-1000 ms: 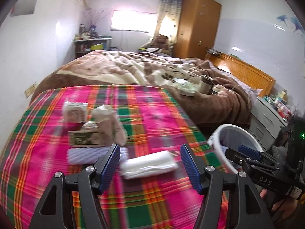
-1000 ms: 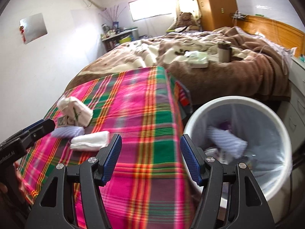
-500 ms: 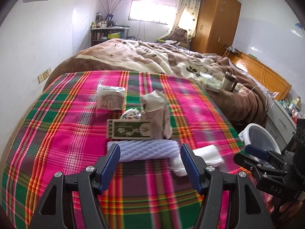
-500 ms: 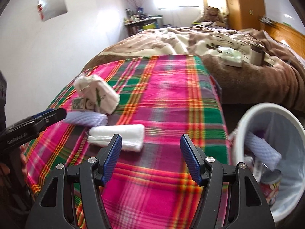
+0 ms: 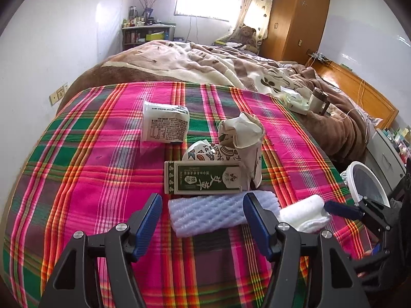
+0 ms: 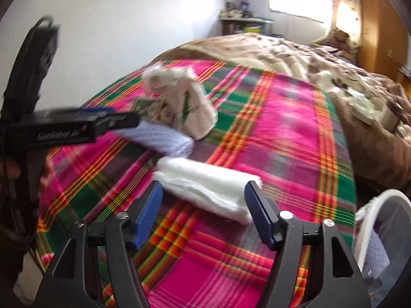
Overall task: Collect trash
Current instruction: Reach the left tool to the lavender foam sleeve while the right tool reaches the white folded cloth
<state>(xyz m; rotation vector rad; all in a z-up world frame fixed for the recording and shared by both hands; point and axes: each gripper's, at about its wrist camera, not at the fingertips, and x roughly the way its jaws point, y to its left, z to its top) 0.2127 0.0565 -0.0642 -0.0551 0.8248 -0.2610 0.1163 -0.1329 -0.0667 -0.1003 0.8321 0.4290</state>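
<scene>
Currently, the trash is seen spread over a bed covered by a plaid cloth (image 5: 84, 169). At the far left of the group, a white printed packet (image 5: 164, 125) is laid flat. Further right, a green box (image 5: 203, 181) is set lengthwise, with a patterned wrapper (image 5: 205, 152) behind it and a crumpled paper bag (image 5: 244, 138) at its right end.

The left tool (image 5: 202, 220) is held with its jaws moderately apart and nothing gripped. A lilac foam net sleeve (image 5: 213, 215) is positioned between and just beyond the two blue pads; no contact can be made out. The right pad overlaps the sleeve's right portion in the left wrist view.

Just right of the sleeve, a folded white tissue wad (image 6: 205, 187) is found. The right tool (image 6: 204, 210) is placed directly in front of it; its jaws are opening, with the wad lying between and just beyond them and not pressed by the pads. The right wrist view is blurred.

At the far right, beside the bed edge, a white bin (image 6: 380, 205) is located, with another foam net sleeve inside.
</scene>
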